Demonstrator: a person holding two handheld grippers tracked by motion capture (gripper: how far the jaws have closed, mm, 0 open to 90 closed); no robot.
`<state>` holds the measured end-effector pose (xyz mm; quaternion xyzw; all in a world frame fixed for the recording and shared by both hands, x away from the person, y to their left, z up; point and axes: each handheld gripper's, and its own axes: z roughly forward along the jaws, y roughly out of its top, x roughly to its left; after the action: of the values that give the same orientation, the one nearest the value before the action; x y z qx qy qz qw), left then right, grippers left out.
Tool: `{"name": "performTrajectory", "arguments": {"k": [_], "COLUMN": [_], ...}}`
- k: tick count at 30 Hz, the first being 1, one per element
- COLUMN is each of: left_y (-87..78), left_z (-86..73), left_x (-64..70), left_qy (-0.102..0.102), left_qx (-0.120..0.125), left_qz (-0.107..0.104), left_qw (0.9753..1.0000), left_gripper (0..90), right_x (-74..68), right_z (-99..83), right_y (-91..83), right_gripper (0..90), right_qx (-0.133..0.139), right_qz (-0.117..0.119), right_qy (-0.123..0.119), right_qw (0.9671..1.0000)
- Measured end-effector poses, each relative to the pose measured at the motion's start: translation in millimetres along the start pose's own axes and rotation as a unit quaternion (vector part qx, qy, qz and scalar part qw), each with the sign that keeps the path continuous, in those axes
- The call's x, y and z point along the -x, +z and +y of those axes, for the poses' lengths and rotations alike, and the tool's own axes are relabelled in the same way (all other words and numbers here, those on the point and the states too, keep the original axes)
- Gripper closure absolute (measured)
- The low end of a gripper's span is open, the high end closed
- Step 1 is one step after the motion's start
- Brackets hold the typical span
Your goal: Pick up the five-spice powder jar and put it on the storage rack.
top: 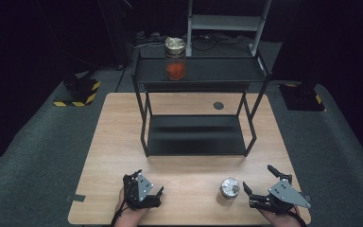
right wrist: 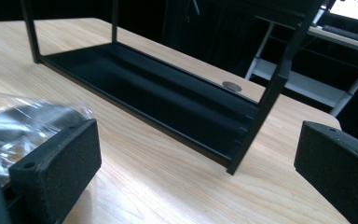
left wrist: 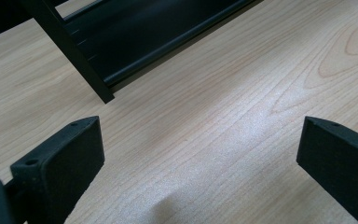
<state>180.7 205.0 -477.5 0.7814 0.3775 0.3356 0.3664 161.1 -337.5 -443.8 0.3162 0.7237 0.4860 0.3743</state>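
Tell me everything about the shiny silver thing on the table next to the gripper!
The small round jar with a crinkly silver foil top stands upright on the light wooden table, near its front edge. Its shiny, wrinkled cover catches the light. It stands just left of the open right gripper, which does not touch it. In the right gripper view its clear crinkled wrap shows beside the left jaw.

Light falls from above onto the table (top: 123, 137), leaving the surroundings almost black. The high view is dim and soft. In the left gripper view a pale sheen lies on the wood; in the right gripper view the foil (right wrist: 23, 121) glares and blurs, near jaws unfocused
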Motion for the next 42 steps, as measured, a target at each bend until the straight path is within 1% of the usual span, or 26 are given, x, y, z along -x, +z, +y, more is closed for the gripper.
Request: {"name": "performTrajectory", "arguments": {"k": [1, 4, 10, 14, 16, 22, 25, 30, 42], "left_y": [0.0, 0.1, -0.1, -0.2, -0.2, -0.2, -0.3, -0.5, -0.7], "left_z": [0.0, 0.2, 0.0, -0.2, -0.2, -0.3, -0.5, -1.0, -1.6], "left_x": [-0.2, -0.5, -0.1, -0.1, -0.2, -0.1, -0.4, -0.8, -1.1], "left_qy": [0.000, 0.000, 0.003, 0.004, 0.004, 0.004, 0.004, 0.003, 0.003], "left_qx": [0.000, -0.001, 0.000, 0.001, 0.001, 0.001, 0.002, 0.003, 0.005], "left_qz": [0.000, -0.001, -0.002, -0.002, -0.002, -0.003, -0.003, -0.004, -0.005], "left_qw": [1.0000, 1.0000, 1.0000, 1.0000, 1.0000, 1.0000, 1.0000, 1.0000, 1.0000], "left_gripper": [1.0, 1.0, 1.0, 1.0, 1.0, 1.0, 1.0, 1.0, 1.0], "right_x": [-0.5, -1.5, -5.6, -11.3, -12.6, -19.8, -21.6, -24.1, -27.8], "right_z": [1.1, 2.3, 4.3, 5.4, 5.9, 5.9, 5.1, 3.5, -4.2], "right_y": [-1.4, -2.7, -3.9, -3.1, -2.9, 0.4, 2.2, 4.3, 12.6], "right_gripper": [0.0, 0.0, 0.0, 0.0, 0.0, 0.0, 0.0, 0.0, 0.0], "right_qx": [0.005, 0.011, 0.018, 0.024, 0.024, 0.026, 0.027, 0.027, 0.017], "right_qz": [0.005, 0.012, 0.024, 0.037, 0.040, 0.060, 0.070, 0.080, 0.100], "right_qy": [0.006, 0.013, 0.014, 0.013, 0.013, 0.015, 0.021, 0.023, 0.038], "right_qw": [1.0000, 0.9998, 0.9995, 0.9989, 0.9988, 0.9977, 0.9970, 0.9962, 0.9942]}}
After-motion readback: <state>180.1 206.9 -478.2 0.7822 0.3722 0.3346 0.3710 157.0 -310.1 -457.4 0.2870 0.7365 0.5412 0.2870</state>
